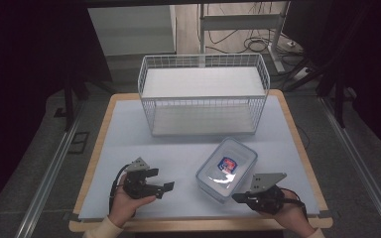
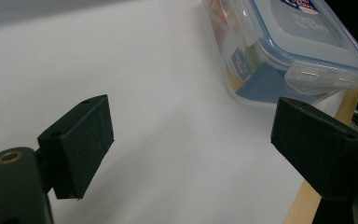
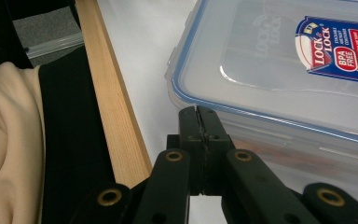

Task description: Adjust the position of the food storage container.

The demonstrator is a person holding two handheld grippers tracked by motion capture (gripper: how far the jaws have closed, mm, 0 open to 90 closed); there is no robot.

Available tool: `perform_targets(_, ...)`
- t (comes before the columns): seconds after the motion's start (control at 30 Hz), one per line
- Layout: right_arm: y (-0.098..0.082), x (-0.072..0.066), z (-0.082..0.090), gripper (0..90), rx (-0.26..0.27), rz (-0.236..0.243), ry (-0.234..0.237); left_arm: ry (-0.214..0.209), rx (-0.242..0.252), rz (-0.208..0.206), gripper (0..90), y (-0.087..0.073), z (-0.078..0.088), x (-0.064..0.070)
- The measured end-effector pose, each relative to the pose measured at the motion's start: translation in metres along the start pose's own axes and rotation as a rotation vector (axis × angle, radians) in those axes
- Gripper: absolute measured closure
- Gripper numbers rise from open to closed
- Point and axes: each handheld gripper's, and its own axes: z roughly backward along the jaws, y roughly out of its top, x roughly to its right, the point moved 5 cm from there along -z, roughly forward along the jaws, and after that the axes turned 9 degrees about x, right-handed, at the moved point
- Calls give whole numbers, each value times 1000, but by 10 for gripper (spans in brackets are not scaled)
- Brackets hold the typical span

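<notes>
My left gripper [image 1: 159,182] hangs over the white mat [image 1: 129,144], jaws spread wide, nothing between them. My right gripper [image 3: 199,122] has its jaws pressed flat together, tips just beside the near edge of the lidded container [image 1: 226,168] (lid latched, packets inside). The wire basket [image 1: 203,94] waits empty beyond. I'd judge we're at the approach: next, open the right and get a grip on that box.

Grey carpet [image 1: 34,148] surrounded the wood-edged bench [image 1: 95,144]. Beyond its far edge, cables [image 1: 248,44] lay on a pale wooden floor [image 1: 188,25]. The room's sides were dark.
</notes>
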Motion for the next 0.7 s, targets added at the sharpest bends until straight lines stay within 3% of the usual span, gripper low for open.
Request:
perform_targets(0.2,0,1,-1,899,6,-22,19,0,5,-4,135,0,0,2)
perform_targets(0.33,-4,2,-2,899,-31,-14,9,0,5,-4,136,0,0,1)
perform_targets(0.5,-11,4,-15,899,-65,-14,4,-1,4,-2,137,0,-1,1)
perform_targets(0.7,-3,-1,-32,899,-79,14,14,-2,2,2,137,0,-1,0)
